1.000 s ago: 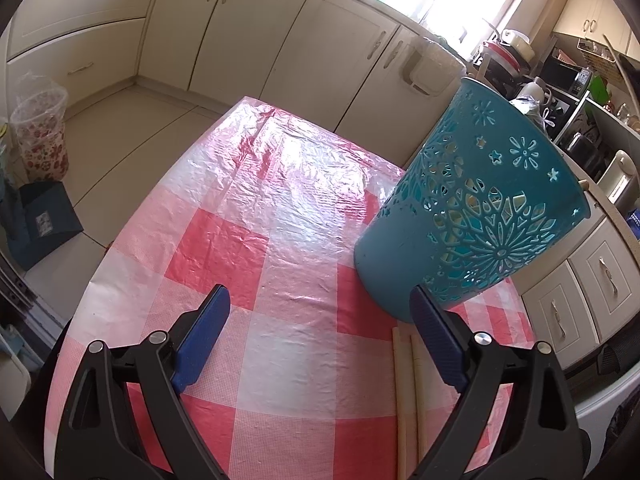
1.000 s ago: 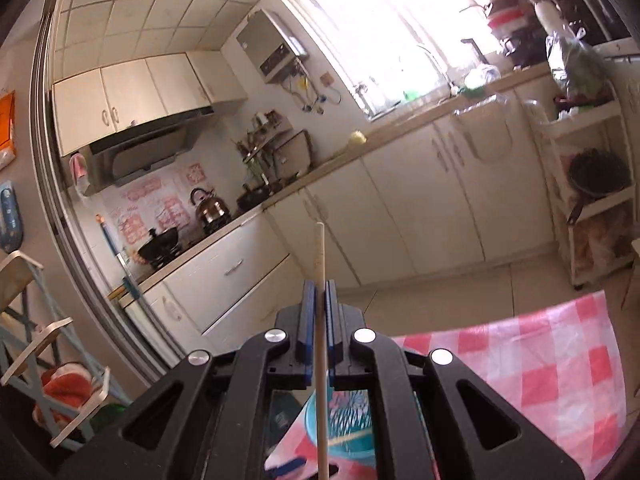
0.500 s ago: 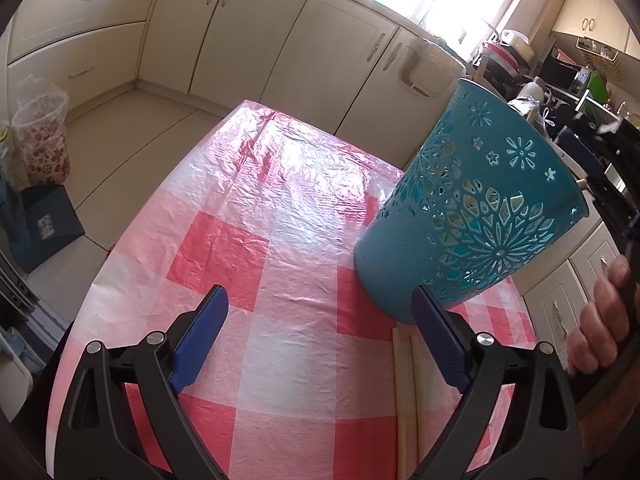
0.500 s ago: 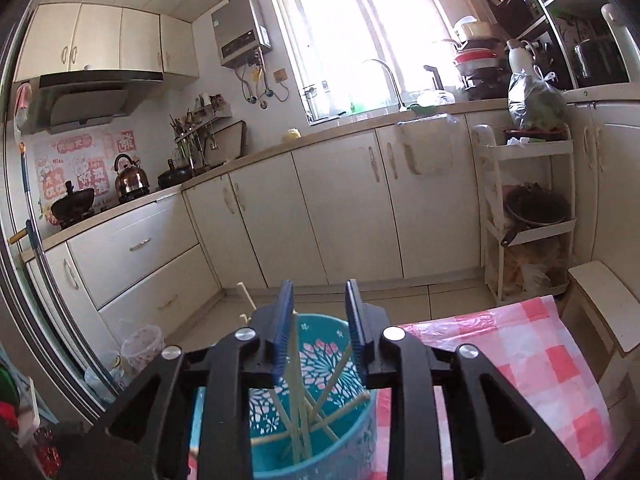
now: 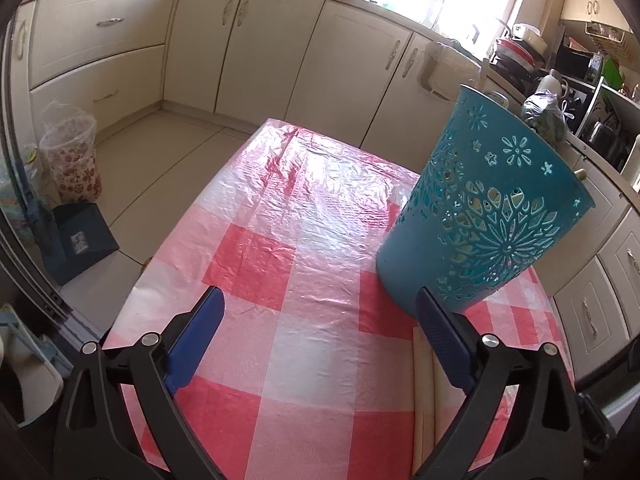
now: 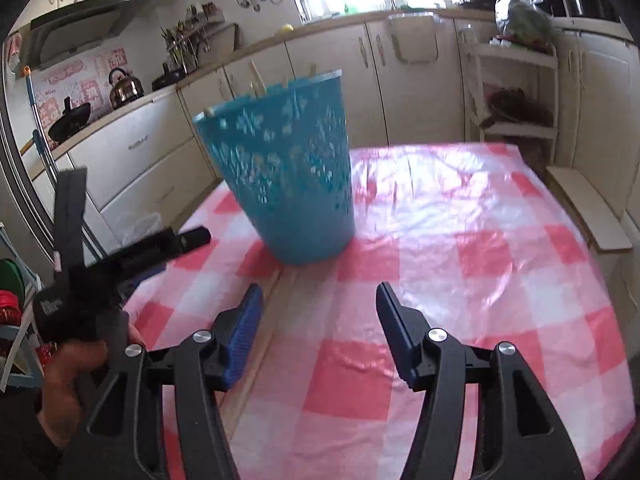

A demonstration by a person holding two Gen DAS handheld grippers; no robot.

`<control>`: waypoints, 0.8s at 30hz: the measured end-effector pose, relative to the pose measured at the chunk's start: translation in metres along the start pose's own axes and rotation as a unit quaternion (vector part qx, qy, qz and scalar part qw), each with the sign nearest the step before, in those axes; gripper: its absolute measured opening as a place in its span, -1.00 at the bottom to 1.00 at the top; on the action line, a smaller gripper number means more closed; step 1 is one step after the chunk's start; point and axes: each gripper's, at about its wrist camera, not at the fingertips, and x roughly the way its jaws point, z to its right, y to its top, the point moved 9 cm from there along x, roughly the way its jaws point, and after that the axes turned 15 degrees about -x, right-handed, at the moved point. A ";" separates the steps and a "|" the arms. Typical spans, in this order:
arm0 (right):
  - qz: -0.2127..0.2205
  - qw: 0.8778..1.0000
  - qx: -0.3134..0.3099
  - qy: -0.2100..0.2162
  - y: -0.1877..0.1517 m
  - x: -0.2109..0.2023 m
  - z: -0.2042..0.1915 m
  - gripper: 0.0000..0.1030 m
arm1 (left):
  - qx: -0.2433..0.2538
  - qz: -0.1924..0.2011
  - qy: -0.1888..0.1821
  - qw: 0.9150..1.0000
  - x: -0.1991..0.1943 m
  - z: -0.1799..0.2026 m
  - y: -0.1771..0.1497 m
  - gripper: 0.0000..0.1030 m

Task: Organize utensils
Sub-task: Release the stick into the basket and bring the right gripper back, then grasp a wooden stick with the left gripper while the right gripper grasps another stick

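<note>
Pale wooden chopsticks (image 6: 276, 312) flat on checked desk (image 6: 460, 240), long axis toward teal perforated basket (image 6: 280, 168). Right gripper (image 6: 318, 334) nearer, fingers spread, empty; chopsticks just left. Left gripper (image 5: 318, 340) likewise released.

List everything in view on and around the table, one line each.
Basket: one, teal, cut-out pattern, standing on the table.
Chopsticks in basket: several tips past the rim, pale wood; exact count unclear.
Chopsticks on table: two, pale wood, lying side by side in front of the basket.
Tablecloth: one, red and white check, plastic.
Bin: one, floral, on the floor.
Kettle: one, metal, on the counter.
Left gripper: black, blue pads, jaws open, empty.
Right gripper: same, jaws open, empty.
</note>
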 end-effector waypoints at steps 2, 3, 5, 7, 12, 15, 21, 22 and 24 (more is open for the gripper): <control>-0.023 1.000 -0.008 0.004 -0.009 0.009 -0.005 0.11 | 0.004 0.009 0.008 1.000 -0.009 -0.002 -0.001 0.83; -0.032 0.999 -0.014 0.005 -0.012 0.012 -0.008 0.11 | 0.008 0.013 0.013 1.000 -0.013 -0.002 -0.001 0.85; -0.042 0.999 -0.022 0.004 -0.014 0.016 -0.012 0.12 | 0.018 0.020 0.020 0.999 -0.021 -0.002 -0.002 0.85; -0.048 0.998 -0.026 0.005 -0.017 0.018 -0.016 0.13 | 0.025 0.024 0.024 0.999 -0.029 -0.002 -0.001 0.85; -0.060 0.998 -0.028 0.002 -0.025 0.022 -0.021 0.13 | 0.046 0.033 0.027 0.998 -0.043 -0.002 -0.004 0.85; -0.067 0.997 -0.028 -0.003 -0.029 0.025 -0.022 0.13 | 0.050 0.032 0.029 0.998 -0.046 -0.004 -0.006 0.85; -0.085 0.996 -0.032 -0.009 -0.030 0.035 -0.028 0.13 | 0.041 0.019 0.033 0.998 -0.042 -0.015 -0.009 0.85; -0.091 0.995 -0.034 -0.011 -0.030 0.039 -0.029 0.13 | 0.039 0.017 0.034 0.999 -0.041 -0.017 -0.009 0.85; -0.100 0.994 -0.037 -0.010 -0.029 0.044 -0.032 0.13 | 0.034 0.015 0.036 0.999 -0.039 -0.021 -0.009 0.85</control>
